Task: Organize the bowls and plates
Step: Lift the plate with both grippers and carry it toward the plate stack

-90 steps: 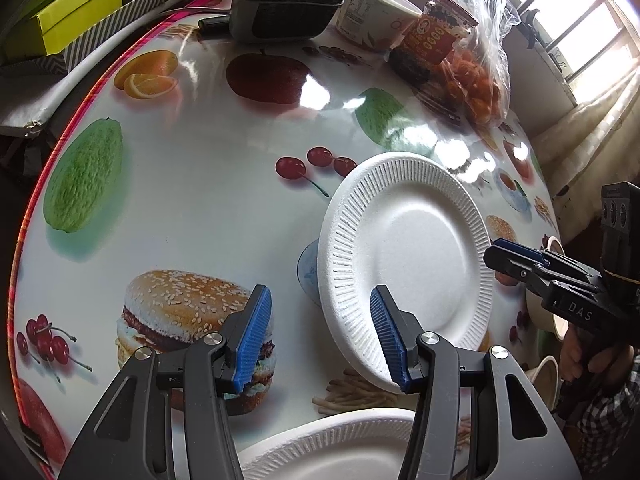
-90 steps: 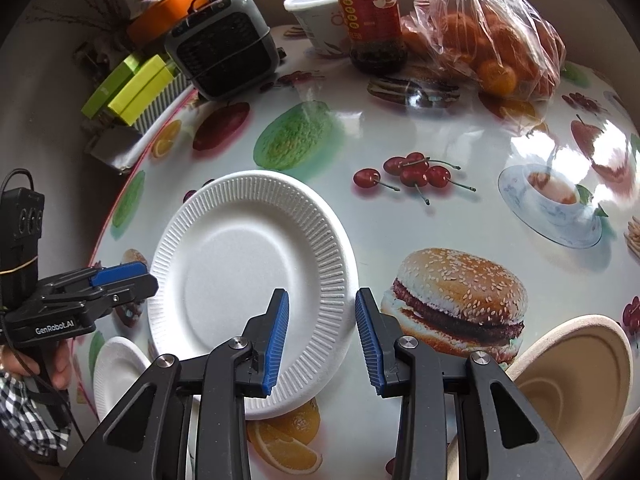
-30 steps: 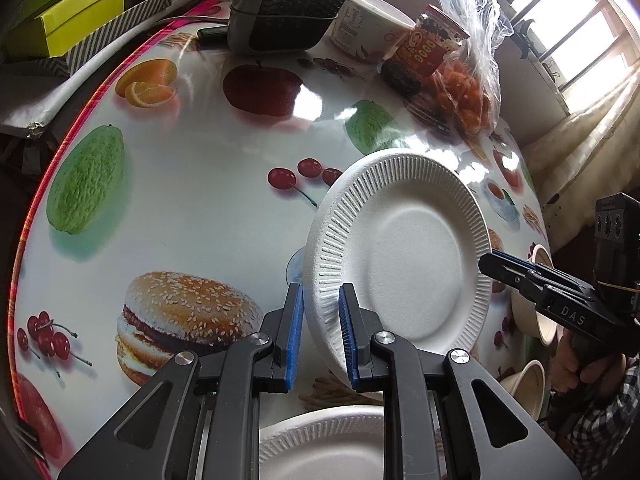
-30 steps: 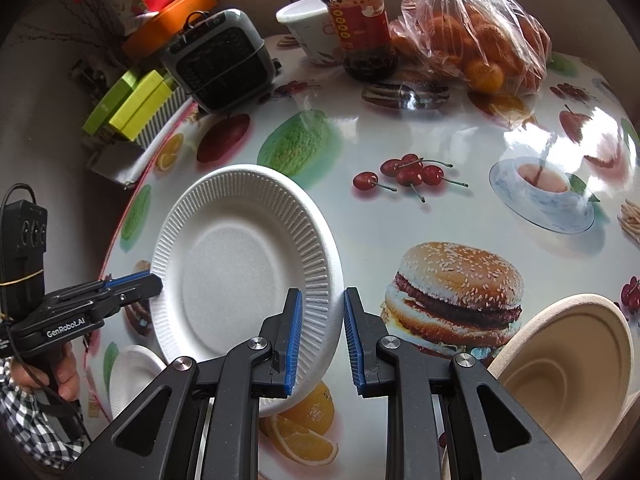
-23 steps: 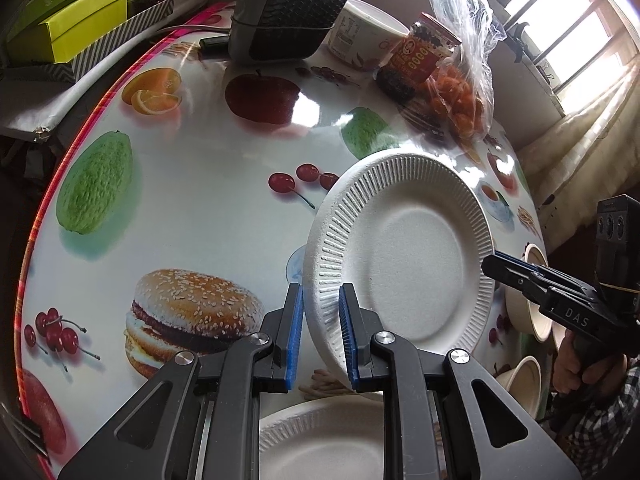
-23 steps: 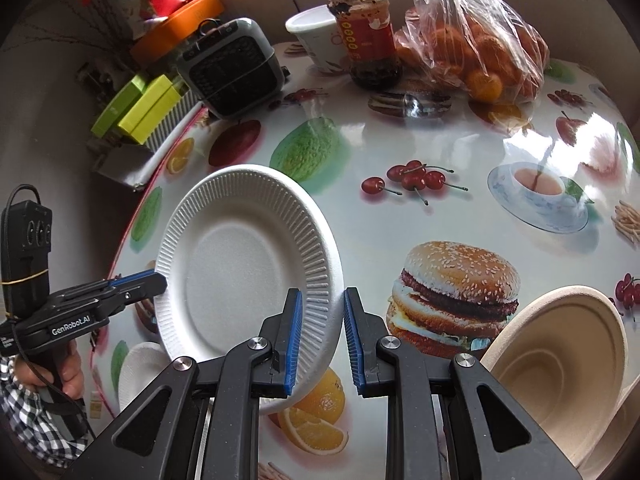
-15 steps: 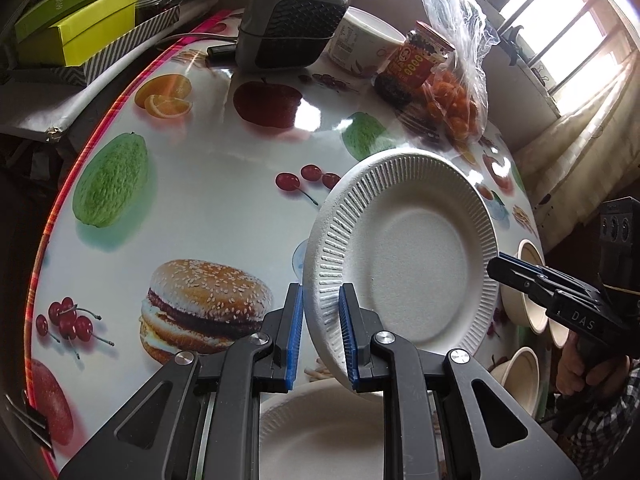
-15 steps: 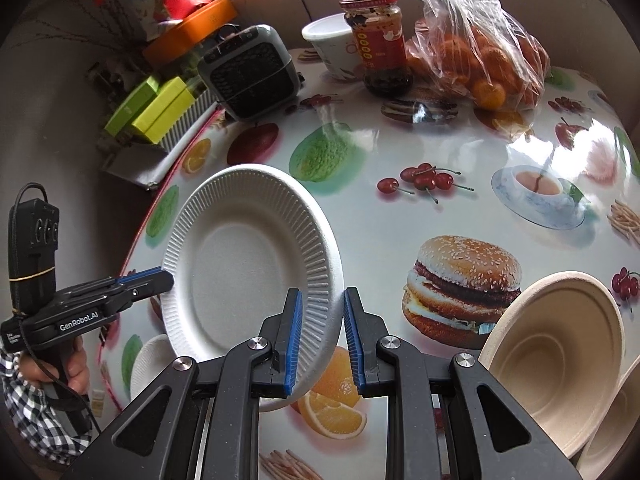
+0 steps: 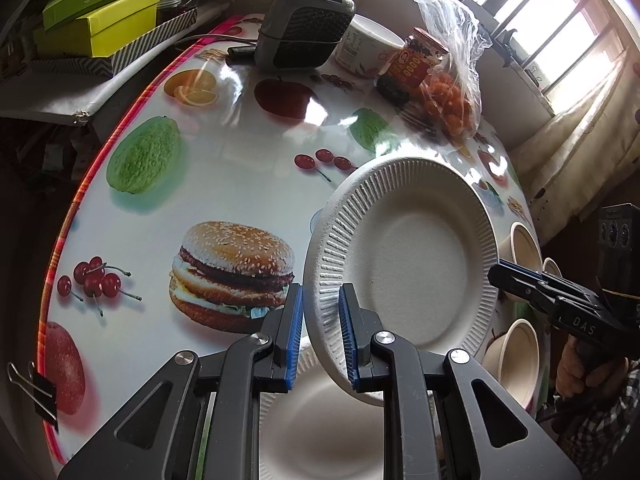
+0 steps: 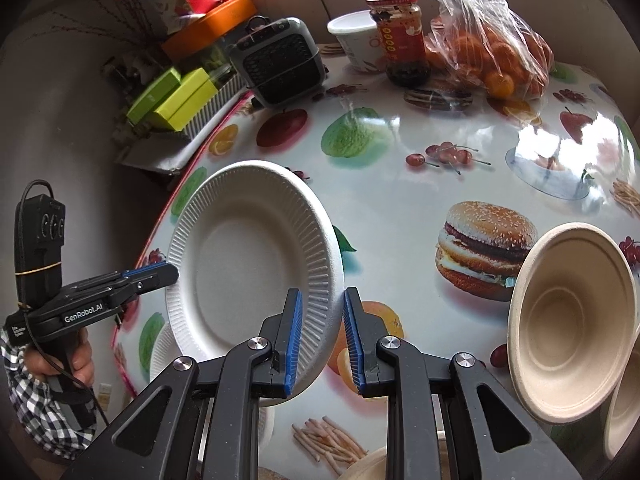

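A white paper plate (image 9: 412,264) hangs tilted above the fruit-print table (image 9: 224,176), held by its ribbed rim at two opposite sides. My left gripper (image 9: 320,298) is shut on the near rim in the left wrist view; my right gripper (image 9: 496,274) pinches the far rim. In the right wrist view the same plate (image 10: 248,264) has my right gripper (image 10: 322,300) shut on it, with my left gripper (image 10: 170,274) at its other side. A second white plate (image 9: 328,420) lies on the table beneath. Beige bowls (image 10: 568,320) stand to the right.
At the table's far side stand a grey heater (image 9: 304,20), a white cup (image 9: 368,48), a red-labelled jar (image 9: 412,68) and a bag of oranges (image 9: 452,96). Green boxes (image 9: 100,16) sit off the table's left. A binder clip (image 9: 36,388) grips the table's edge.
Three seconds ago both grippers stood open around the plate's rim; they have since shut on it. Over the last second the plate has risen and moved over the second plate.
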